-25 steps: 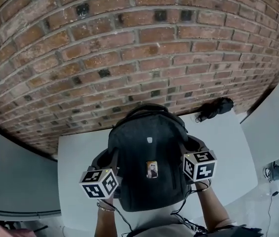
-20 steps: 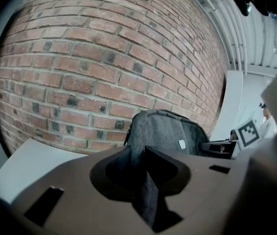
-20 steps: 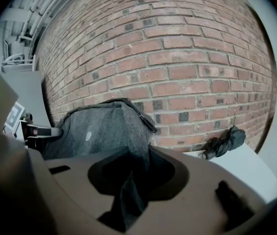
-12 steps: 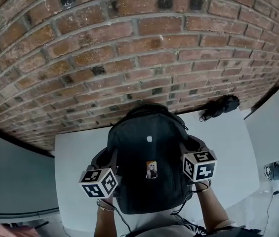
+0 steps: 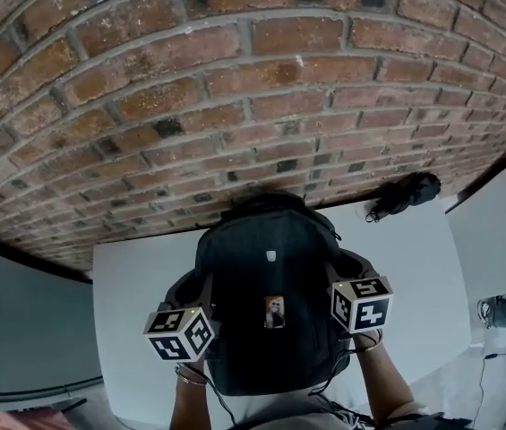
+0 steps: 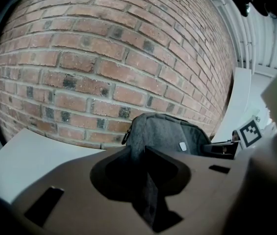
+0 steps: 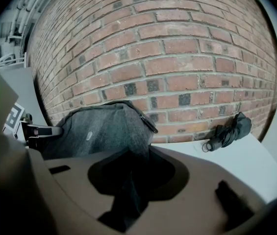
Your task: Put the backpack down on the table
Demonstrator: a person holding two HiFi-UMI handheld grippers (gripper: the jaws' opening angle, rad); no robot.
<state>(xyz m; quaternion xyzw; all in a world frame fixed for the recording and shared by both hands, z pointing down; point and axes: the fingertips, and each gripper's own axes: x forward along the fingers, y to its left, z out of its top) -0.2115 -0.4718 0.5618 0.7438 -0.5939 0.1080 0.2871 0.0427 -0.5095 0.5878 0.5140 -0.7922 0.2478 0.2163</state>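
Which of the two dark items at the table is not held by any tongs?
The folded black umbrella lying alone at far right; the backpack is gripped by left tongs and right tongs.

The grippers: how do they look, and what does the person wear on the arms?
The left gripper and the right gripper each carry a white cube with black square markers. In their own views, each body is a flat brown plate with a round cut-out and slots. Thin dark cables hang by the wrists. The forearms are bare; the left wrist wears a thin bracelet.
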